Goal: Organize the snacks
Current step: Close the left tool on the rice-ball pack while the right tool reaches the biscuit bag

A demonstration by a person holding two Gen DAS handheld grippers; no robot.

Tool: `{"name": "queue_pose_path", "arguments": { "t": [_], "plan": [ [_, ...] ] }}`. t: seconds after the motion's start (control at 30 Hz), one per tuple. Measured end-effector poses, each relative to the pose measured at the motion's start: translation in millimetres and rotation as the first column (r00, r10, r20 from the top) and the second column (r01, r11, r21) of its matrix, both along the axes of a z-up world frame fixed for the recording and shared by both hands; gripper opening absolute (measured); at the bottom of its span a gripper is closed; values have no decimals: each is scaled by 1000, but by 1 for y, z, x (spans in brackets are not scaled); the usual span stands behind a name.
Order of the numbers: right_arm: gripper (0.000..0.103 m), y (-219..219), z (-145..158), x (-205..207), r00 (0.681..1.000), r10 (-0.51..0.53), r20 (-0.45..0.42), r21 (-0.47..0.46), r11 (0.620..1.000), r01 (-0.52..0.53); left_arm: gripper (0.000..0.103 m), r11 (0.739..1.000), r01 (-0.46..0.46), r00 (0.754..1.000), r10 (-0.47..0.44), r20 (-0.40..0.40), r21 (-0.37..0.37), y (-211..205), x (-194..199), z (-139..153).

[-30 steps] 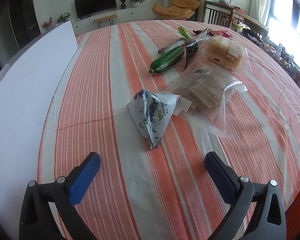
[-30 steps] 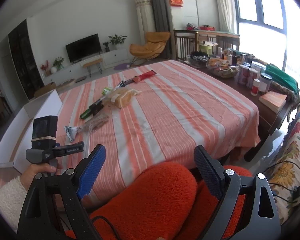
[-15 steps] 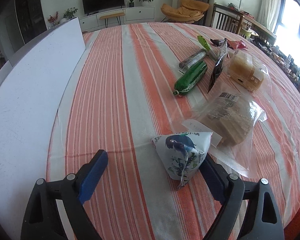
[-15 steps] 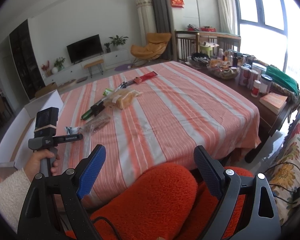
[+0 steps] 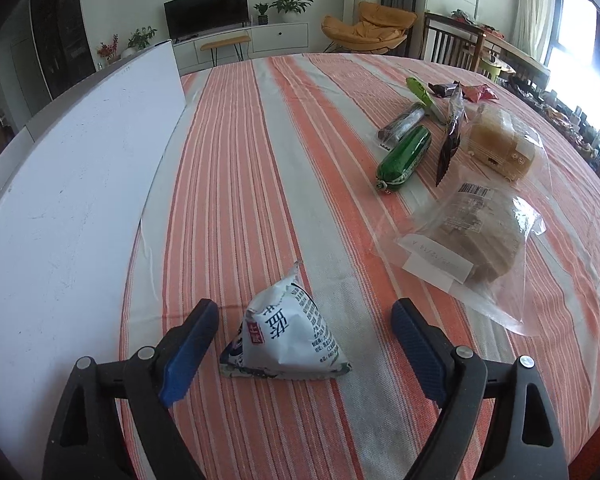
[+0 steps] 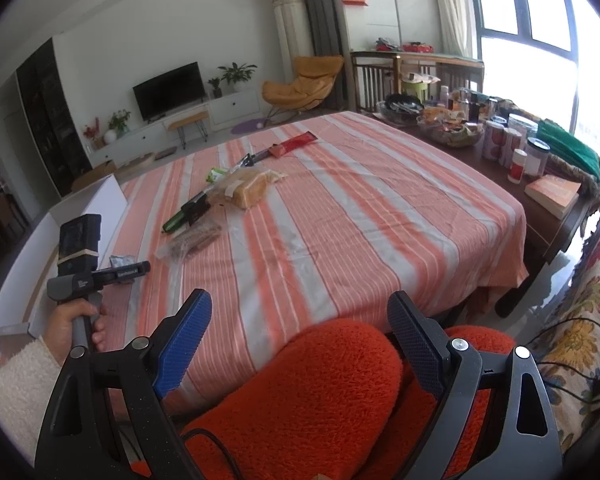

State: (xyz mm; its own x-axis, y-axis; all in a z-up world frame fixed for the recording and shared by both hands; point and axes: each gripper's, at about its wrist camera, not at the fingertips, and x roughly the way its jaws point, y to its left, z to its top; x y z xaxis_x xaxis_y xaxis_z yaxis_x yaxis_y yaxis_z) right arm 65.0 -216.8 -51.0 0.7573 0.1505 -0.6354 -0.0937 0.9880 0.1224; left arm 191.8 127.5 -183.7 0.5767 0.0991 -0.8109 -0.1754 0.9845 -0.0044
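A small white pyramid-shaped snack packet point(image 5: 288, 336) with printed text stands on the striped tablecloth point(image 5: 240, 160). My left gripper point(image 5: 303, 312) straddles it. Its jaws are opening, and neither blue pad touches the packet. Farther right lie a green sausage point(image 5: 406, 158), a dark stick snack point(image 5: 404, 122), a dark wrapper point(image 5: 452, 132), a bagged bread loaf point(image 5: 500, 144) and a clear bag of biscuits point(image 5: 472, 232). My right gripper point(image 6: 299, 299) hangs open and empty off the table's near edge, over orange fleece point(image 6: 320, 392). The right wrist view shows a hand holding the left gripper point(image 6: 80, 264).
A white box point(image 5: 72, 184) with a raised flap runs along the table's left side. Beyond the far right edge, a dark side table point(image 6: 540, 216) carries jars, a book and a basket. A floral sofa point(image 6: 580, 304) is at the right.
My left gripper has come forward until the pyramid packet sits between its fingers. The packet has turned to show another face. The right gripper has stayed put.
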Motion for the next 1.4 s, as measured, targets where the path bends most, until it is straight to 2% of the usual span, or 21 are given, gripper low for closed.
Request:
{"name": "queue_pose_path", "arguments": {
  "t": [0.23, 0.53, 1.27, 1.4],
  "plan": [
    [92, -4, -7, 5, 999, -18, -39, 10, 1000, 18, 103, 999, -38, 999, 38, -21, -10, 9, 0, -3],
    [92, 2, -15, 13, 997, 4, -78, 15, 1000, -3, 103, 1000, -25, 1000, 25, -13, 1, 11, -6, -2],
    [92, 8, -18, 12, 996, 13, -89, 9, 1000, -12, 103, 1000, 1, 1000, -1, -15, 4, 10, -8, -1],
    [92, 9, -18, 12, 995, 21, -96, 6, 1000, -21, 103, 999, 32, 999, -32, -19, 3, 9, -9, -1]
  ]
}}
